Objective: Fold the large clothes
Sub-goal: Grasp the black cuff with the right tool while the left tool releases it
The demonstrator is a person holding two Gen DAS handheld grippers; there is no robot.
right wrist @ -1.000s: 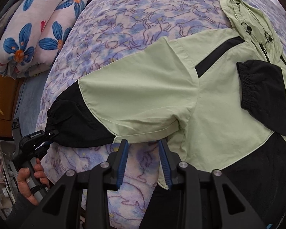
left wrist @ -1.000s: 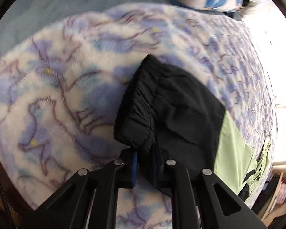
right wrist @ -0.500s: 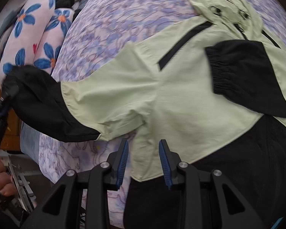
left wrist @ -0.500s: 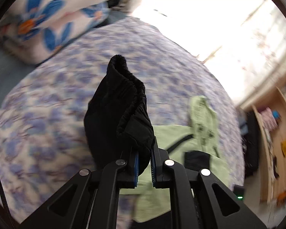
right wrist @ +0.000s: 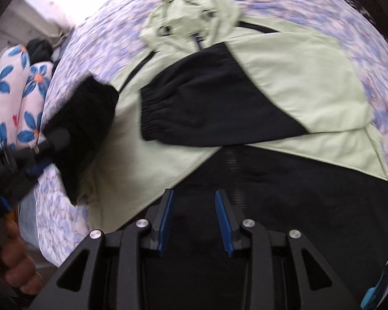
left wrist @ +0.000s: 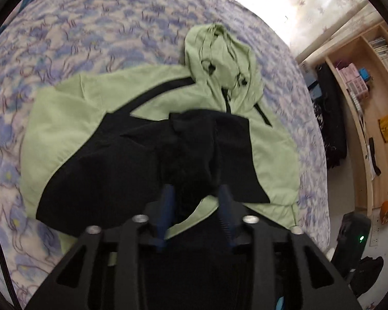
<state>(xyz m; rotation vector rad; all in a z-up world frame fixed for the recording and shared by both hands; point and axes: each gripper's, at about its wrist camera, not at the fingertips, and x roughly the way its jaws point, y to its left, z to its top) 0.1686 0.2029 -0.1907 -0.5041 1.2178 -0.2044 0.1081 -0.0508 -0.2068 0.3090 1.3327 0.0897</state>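
A light green and black hooded jacket [left wrist: 72, 118] lies front up on a purple floral blanket [left wrist: 90, 38], hood [left wrist: 219, 59] at the far end. My left gripper [left wrist: 195, 193] hovers over the jacket's chest. Its jaws are opening, and the black cuff [left wrist: 191, 149] of one sleeve bunches loosely between them. In the right wrist view that left gripper [right wrist: 25, 160] shows at the left edge, with the black sleeve end [right wrist: 82, 118] at its tip. The other sleeve [right wrist: 207, 108] lies folded across the chest. My right gripper [right wrist: 193, 196] stands open over the jacket's black lower part [right wrist: 297, 193], holding nothing.
Floral pillows [right wrist: 18, 98] lie beyond the blanket's left side. A person's hand [right wrist: 15, 258] grips the left tool's handle. Wooden shelving [left wrist: 362, 103] and a dark hanging bag [left wrist: 331, 118] stand to the right of the bed, with a black device [left wrist: 354, 232] on the floor.
My left gripper carried the black cuff from the blanket's side up and over onto the jacket's chest, and its jaws have parted. My right gripper swung over the jacket's black lower part.
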